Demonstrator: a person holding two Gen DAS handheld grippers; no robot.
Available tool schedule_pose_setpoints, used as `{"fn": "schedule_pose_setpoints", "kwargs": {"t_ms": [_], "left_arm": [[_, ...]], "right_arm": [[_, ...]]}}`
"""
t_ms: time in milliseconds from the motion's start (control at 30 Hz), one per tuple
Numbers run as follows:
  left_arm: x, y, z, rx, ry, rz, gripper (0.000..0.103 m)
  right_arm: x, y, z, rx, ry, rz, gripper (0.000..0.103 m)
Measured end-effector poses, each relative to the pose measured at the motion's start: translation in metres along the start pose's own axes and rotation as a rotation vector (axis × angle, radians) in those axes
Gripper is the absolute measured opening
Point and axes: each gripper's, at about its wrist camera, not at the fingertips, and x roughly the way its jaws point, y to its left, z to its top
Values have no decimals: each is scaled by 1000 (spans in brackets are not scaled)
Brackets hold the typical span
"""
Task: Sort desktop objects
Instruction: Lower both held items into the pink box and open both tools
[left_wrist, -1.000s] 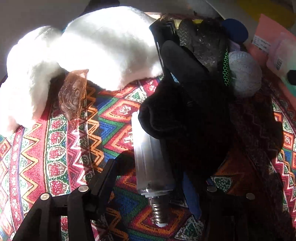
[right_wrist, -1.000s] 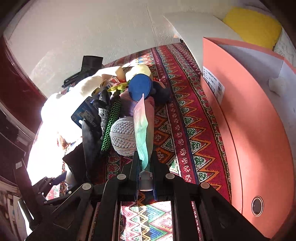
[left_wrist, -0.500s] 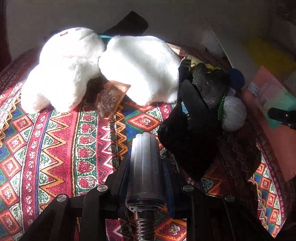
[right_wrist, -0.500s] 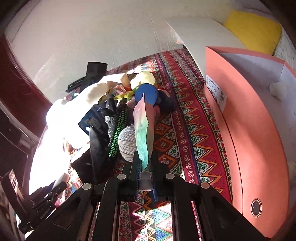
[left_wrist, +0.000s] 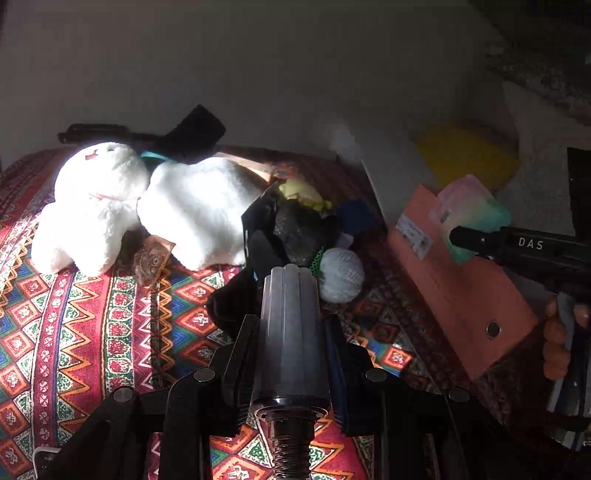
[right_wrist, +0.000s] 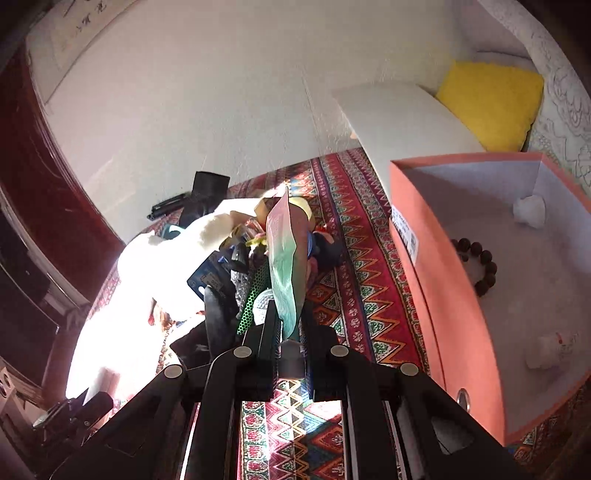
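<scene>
- The ribbed LED bulb (left_wrist: 291, 332) sat clamped in the left claw (left_wrist: 291, 354), lifted clear of the patterned bench cloth (left_wrist: 92, 332), its screw base pointing back toward the camera.
- I judged it light but breakable: the ribbed plastic body looked stiff enough to take the squeeze, and that body, not the metal thread, seemed the safer place to hold.
- The green-and-pink foil pouch (right_wrist: 286, 266) stood edge-on in the right claw (right_wrist: 290, 332), pinched at its lower end; thin, limp and slick by the look of it, so a grip near a sealed edge should keep it from sliding.
- Ahead of the left claw lay the heap: a ball of white twine (left_wrist: 341, 275), a black glove (left_wrist: 258, 266) and, further left, a white plush toy (left_wrist: 147, 206).
- To the right of both claws stood the orange box (right_wrist: 424, 280), open, with a bead bracelet (right_wrist: 480, 264) and small white items inside.
- Both held things were outside the box.
</scene>
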Motion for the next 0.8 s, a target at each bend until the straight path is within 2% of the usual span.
{"fn": "schedule_pose_setpoints", "kwargs": {"t_ms": [167,367,633,800], "left_arm": [[6,-53,18,66,-22,-75,27],[31,-129,39,151,-25,-189,27],[89,-213,46,240,42,-283,27],[126,-263,50,293,87,-339,27]], "right_arm": [[-28,-20,6,17,-76,-39,11],[-57,-69,11,84,-146,-130,11],[-73,-155,10,227,-145,-227,11],[-76,-191,7,282,-126,-260,11]]}}
